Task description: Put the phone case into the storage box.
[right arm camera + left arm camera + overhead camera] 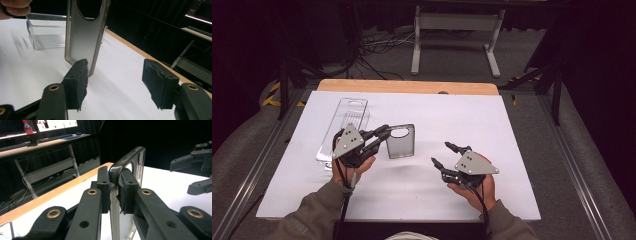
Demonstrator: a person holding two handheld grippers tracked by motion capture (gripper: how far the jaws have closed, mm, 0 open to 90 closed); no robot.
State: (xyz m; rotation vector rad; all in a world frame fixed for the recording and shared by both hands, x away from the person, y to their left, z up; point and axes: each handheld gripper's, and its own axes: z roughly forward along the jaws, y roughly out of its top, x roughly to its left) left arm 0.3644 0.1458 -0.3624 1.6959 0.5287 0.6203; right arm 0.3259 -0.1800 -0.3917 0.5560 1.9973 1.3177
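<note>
Left hand-held gripper (pixel 384 134) pinches the smoky phone case (pixel 401 141) by its rim, centre-left above the tabletop (pixel 512 150); light, flexible, probably slick, while right hand-held gripper (pixel 446 153) waits open.

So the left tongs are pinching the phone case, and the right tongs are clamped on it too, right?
Not quite. The left tongs do pinch the phone case by its edge, as the left gripper view shows. But the right tongs are open and off the case: the right gripper view shows their jaws spread wide with nothing between them.
</note>
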